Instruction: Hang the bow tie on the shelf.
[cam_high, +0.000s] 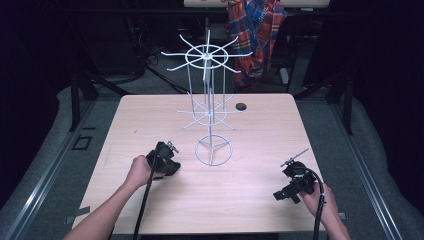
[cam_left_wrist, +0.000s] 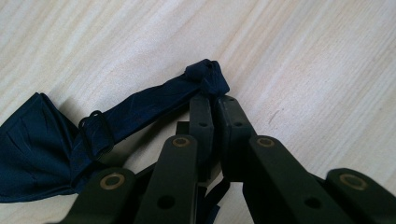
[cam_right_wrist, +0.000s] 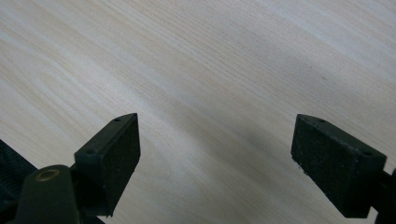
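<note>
A navy bow tie (cam_left_wrist: 42, 154) is pinched by its strap in the clenched left claw (cam_left_wrist: 215, 105), not yet lifted toward the wire rack (cam_high: 209, 90) beyond; right claw (cam_right_wrist: 215, 154) held released

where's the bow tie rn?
On the table, left of the wire rack's ring base; left hand-held gripper is shut on the navy bow tie's strap.

Bright table (cam_high: 250, 185), dark bkgd, sharp.

Navy cloth bow tie (cam_left_wrist: 42, 149), prob. satin; matt wood table (cam_left_wrist: 303, 56).
</note>
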